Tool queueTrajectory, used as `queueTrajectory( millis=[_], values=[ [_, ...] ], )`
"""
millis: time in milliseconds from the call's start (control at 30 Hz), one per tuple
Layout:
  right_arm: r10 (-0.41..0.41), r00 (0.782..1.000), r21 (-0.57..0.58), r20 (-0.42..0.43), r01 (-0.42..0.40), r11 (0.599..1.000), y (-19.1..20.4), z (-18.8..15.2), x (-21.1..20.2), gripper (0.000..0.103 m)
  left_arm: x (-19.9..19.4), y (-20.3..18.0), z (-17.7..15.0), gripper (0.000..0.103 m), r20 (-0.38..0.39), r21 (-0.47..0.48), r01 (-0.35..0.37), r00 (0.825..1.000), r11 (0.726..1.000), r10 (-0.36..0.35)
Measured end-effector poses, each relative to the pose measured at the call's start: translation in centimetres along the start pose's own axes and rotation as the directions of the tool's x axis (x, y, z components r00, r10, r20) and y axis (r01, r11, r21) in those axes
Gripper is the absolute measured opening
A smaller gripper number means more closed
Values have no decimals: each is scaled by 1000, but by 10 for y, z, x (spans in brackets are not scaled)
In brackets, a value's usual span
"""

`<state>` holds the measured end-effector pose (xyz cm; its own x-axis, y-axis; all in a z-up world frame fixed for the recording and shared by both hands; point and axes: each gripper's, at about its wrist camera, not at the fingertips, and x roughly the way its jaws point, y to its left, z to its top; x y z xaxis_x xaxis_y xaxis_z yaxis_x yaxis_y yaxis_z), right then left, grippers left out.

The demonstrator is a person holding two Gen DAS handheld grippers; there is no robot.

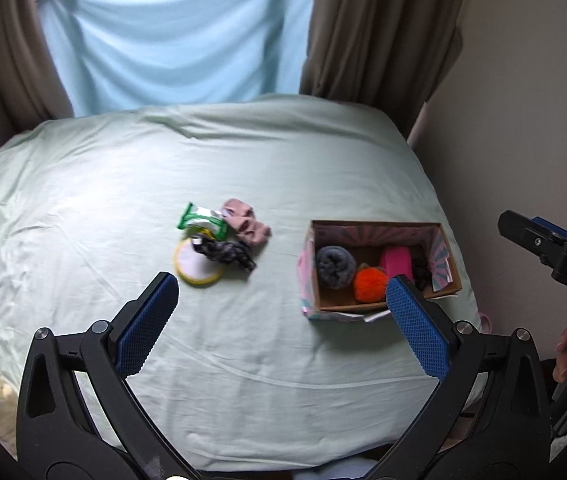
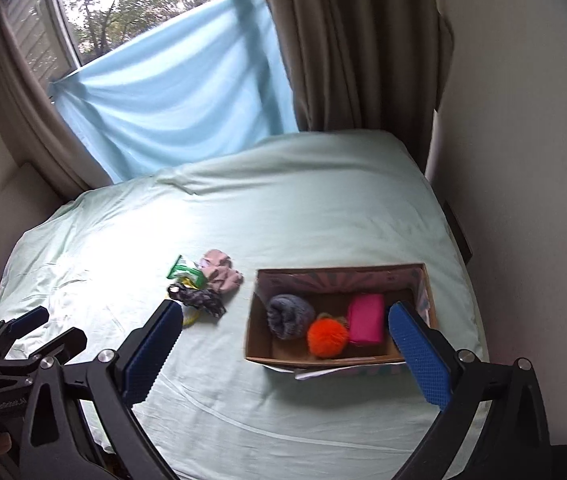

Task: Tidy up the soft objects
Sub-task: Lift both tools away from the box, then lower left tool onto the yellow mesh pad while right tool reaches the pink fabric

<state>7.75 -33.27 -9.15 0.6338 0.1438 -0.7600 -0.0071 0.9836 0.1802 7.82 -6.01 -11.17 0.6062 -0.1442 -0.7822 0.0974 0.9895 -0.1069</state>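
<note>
Pale green bedding (image 1: 243, 360) covers a big bed by a window with brown curtains (image 2: 347, 40) and a hanging blue sheet (image 1: 171, 32). Both grippers hang above the near end of the bed. The left gripper (image 1: 281, 320) has its blue pads wide apart and holds nothing. The right gripper (image 2: 285, 350) is wide apart too, and empty.

Just past the right gripper sits an open cardboard box (image 2: 419, 280). Inside it lie a gray rolled sock (image 2: 289, 316), an orange pom-pom (image 2: 327, 336), a pink pouch (image 2: 367, 318) and something small and dark (image 1: 421, 270), maybe a hair tie; it is too blurry to tell.

So part of the job looks done. A little pile is left on the bedding, well apart from the box: a pink cloth (image 1: 245, 220), a green packet (image 1: 203, 220), a dark patterned scrunchie (image 1: 229, 254) and a round yellow-edged pad (image 1: 199, 266). They touch and overlap.

The box sits near the bed's right edge, close to the wall (image 2: 523, 160). Between the pile and the box the bedding is bare, so there is lots of room to move.
</note>
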Motion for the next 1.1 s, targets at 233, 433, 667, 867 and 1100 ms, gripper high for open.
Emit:
queueTrajectory(
  millis=[233, 433, 667, 867, 1100],
  values=[
    [-8, 998, -66, 57, 12, 998, 72, -8, -18, 103, -37, 70, -14, 103, 73, -17, -24, 997, 1000, 25],
    [-11, 997, -67, 70, 16, 998, 125, -23, -14, 103, -51, 126, -23, 103, 97, -7, -30, 995, 1000, 30],
    [-16, 995, -78, 99, 24, 997, 179, -34, -5, 103, -48, 180, -25, 103, 97, 1, -26, 995, 1000, 25],
    [-5, 993, -64, 115, 12, 998, 213, -33, 12, 103, -36, 219, -23, 103, 96, -1, -23, 995, 1000, 23],
    [33, 995, -38, 93, -30, 999, 227, -18, 58, 103, 5, 242, -14, 103, 88, 6, -11, 996, 1000, 11]
  ],
)
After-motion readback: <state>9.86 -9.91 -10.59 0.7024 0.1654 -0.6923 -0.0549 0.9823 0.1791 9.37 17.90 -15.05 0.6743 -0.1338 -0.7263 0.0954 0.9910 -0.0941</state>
